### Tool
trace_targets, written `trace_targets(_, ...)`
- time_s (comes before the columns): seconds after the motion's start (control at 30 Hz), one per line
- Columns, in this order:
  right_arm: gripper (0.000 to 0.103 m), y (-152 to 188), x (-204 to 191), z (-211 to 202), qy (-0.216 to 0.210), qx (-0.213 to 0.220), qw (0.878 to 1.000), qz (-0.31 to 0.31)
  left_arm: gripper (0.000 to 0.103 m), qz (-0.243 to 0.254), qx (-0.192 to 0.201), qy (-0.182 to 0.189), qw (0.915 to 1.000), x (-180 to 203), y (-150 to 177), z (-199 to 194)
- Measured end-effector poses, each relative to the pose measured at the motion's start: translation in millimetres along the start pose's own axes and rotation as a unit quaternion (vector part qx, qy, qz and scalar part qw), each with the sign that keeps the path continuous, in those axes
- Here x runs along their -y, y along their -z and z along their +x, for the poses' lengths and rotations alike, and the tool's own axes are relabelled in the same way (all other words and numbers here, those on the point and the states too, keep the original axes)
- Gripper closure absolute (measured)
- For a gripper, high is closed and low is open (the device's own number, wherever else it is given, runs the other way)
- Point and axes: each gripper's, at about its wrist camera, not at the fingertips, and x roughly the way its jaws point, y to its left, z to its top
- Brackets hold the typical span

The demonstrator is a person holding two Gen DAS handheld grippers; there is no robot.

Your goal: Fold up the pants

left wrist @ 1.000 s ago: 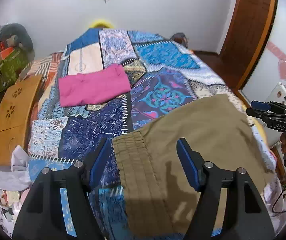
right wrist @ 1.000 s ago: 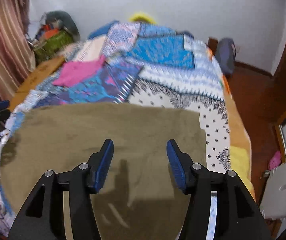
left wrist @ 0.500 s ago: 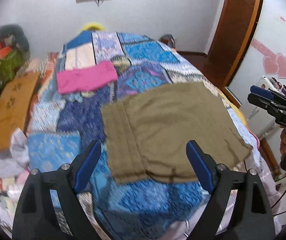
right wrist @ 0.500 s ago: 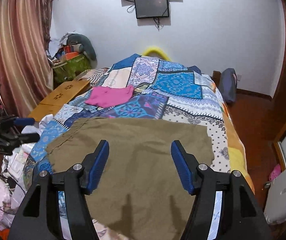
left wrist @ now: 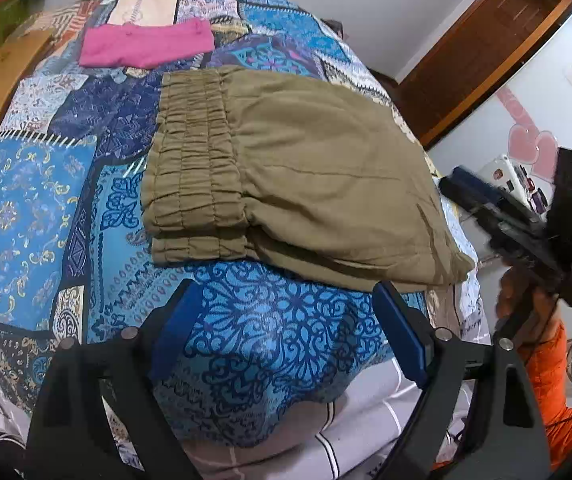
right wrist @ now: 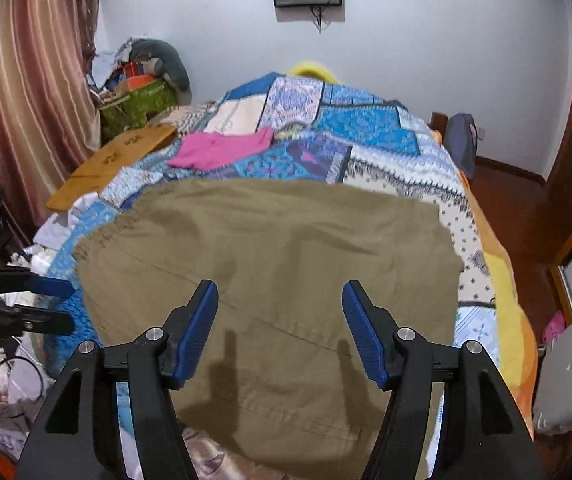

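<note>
The khaki pants (left wrist: pixel 309 184) lie folded in layers on the patchwork bedspread (left wrist: pixel 34 200), with the gathered waistband (left wrist: pixel 190 168) to the left. They also show in the right wrist view (right wrist: pixel 270 264), spread under that gripper. My left gripper (left wrist: pixel 286 328) is open and empty, held back from the pants' near edge, over the bed's front edge. My right gripper (right wrist: pixel 280 328) is open and empty above the pants. The right gripper also shows in the left wrist view (left wrist: pixel 525 224), off the bed's right side.
A folded pink garment (left wrist: pixel 146 46) lies farther up the bed. A wooden lap tray (right wrist: pixel 114 160) sits at the bed's left side. Clutter and a curtain (right wrist: pixel 18 92) stand to the left. A brown door (left wrist: pixel 481 48) and wooden floor lie to the right.
Both grippers have pulled back from the pants. The left wrist view now sits lower and closer to the bed's front edge, and the pants show stacked folded layers.
</note>
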Motion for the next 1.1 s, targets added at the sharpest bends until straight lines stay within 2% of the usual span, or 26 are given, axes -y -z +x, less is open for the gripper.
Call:
trace_targets(0.2, 0.042, 18.4, 5.9, 35.1, -0.011, -0.047, 0.999, 0.015, 0.009, -0.026, 0.002, 0.039, 0.9989, -3.3, -12.5, 9.4)
trace_targets(0.3, 0.042, 25.4, 9.9, 35.2, -0.029, -0.045, 0.998, 0.031, 0.005, -0.06, 0.008, 0.065, 0.9961, -11.2, -21.8, 17.0)
trace_targets(0.5, 0.042, 26.7, 7.6, 32.5, -0.034, -0.048, 0.998, 0.021, 0.005, -0.101, 0.018, 0.076, 0.9918, -27.2, -46.1, 28.2)
trace_targets(0.53, 0.042, 27.2, 7.6, 31.8, -0.036, -0.048, 0.998, 0.021, 0.008, -0.108, 0.02, 0.076, 0.991, -29.3, -49.6, 29.2)
trace_targets(0.57, 0.042, 27.2, 8.3, 32.2, -0.037, -0.048, 0.998, 0.022, 0.018, -0.115, 0.024, 0.074, 0.9903, -31.8, -54.4, 30.6)
trace_targets(0.6, 0.042, 27.6, 9.0, 32.1, -0.038, -0.048, 0.998, 0.024, 0.024, -0.119, 0.031, 0.066, 0.9902, -33.8, -56.9, 31.2)
trace_targets(0.67, 0.042, 27.3, 9.1, 32.2, -0.038, -0.048, 0.998, 0.026, 0.054, -0.114, 0.033, 0.043, 0.992, -34.0, -63.3, 34.8)
trace_targets(0.73, 0.042, 25.5, 8.6, 31.4, -0.035, -0.054, 0.998, 0.025, 0.061, -0.094, 0.036, 0.016, 0.9948, -29.9, -67.0, 35.4)
trace_targets(0.87, 0.042, 14.7, 8.1, 27.9, -0.042, -0.072, 0.996, 0.025, 0.067, -0.02, 0.067, -0.054, 0.9961, -7.3, -65.3, 25.8)
trace_targets(0.93, 0.042, 6.0, 6.9, 23.7, -0.051, -0.06, 0.996, 0.031, 0.067, 0.014, 0.087, -0.088, 0.9923, 5.1, -63.2, 20.0)
trace_targets(1.1, 0.042, -18.1, -11.7, 24.4, -0.065, -0.031, 0.997, 0.027, 0.068, 0.074, 0.118, -0.144, 0.9797, 22.8, -56.1, 5.4)
